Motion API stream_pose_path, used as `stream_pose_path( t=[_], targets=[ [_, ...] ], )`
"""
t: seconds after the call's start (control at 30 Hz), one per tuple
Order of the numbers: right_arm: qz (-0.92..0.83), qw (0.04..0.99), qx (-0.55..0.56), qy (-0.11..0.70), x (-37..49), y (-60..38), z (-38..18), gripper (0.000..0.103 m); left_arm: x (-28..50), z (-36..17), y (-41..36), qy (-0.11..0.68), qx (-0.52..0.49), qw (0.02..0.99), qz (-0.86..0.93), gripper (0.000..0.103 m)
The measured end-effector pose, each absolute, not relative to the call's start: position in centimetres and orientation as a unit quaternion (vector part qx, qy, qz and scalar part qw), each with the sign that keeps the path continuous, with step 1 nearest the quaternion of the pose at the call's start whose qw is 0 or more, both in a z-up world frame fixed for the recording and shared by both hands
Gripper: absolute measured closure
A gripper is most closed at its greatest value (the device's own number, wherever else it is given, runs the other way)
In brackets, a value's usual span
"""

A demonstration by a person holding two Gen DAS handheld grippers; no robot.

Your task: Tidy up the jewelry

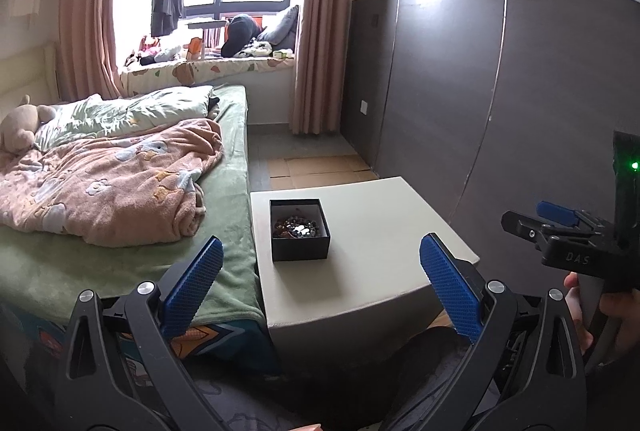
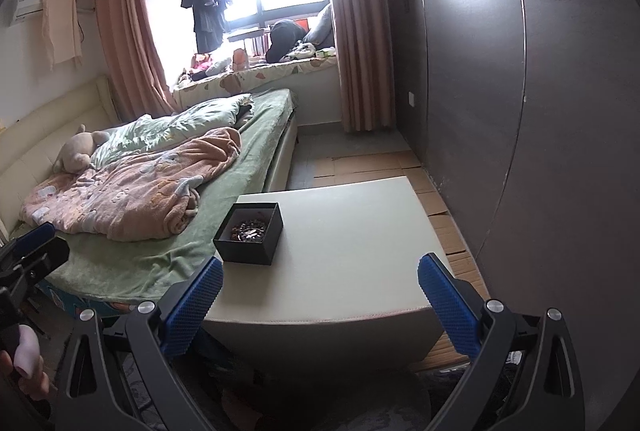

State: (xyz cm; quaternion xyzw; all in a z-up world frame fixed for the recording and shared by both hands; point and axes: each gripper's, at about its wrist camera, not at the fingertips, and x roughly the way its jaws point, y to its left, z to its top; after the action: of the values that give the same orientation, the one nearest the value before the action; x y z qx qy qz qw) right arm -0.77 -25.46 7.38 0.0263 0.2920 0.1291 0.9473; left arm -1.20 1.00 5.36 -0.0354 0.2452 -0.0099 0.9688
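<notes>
1. Two tongs are in play, and both stand wide apart with nothing between the pads: the left gripper (image 1: 320, 287) low in the middle of its own view, the right gripper (image 2: 320, 295) low in the middle of its own. Neither touches anything.
2. One black box (image 1: 299, 229) sits just below the middle of the left view, on the left half of the white table (image 1: 372, 243), near the edge that meets the bed (image 1: 224, 231). One tangle of bead jewelry (image 1: 296, 226) lies inside it; separate pieces cannot be counted.
3. Likely slip: the box looks light and stands close to the table edge, so a push from the right could slide it off toward the bed.
4. Likely slip: the strands lie knotted together, so pinching one bead may lift the whole clump, or drag the box up with it, unless the other tong steadies the wall.
5. Likely slip: the box walls are tall and the pads broad, so a wide reach may catch the rim and tip it.
</notes>
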Motion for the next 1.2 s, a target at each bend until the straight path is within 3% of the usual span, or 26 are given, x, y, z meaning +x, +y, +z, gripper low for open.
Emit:
stream_pose_path(
  t=[1.2],
  targets=[
    [0.143, 0.949, 0.024, 0.279, -2.7, -25.2, 8.8, 0.007, -2.4, 5.1, 2.0, 0.24, -0.043, 0.97, 0.003, 0.005]
  ],
)
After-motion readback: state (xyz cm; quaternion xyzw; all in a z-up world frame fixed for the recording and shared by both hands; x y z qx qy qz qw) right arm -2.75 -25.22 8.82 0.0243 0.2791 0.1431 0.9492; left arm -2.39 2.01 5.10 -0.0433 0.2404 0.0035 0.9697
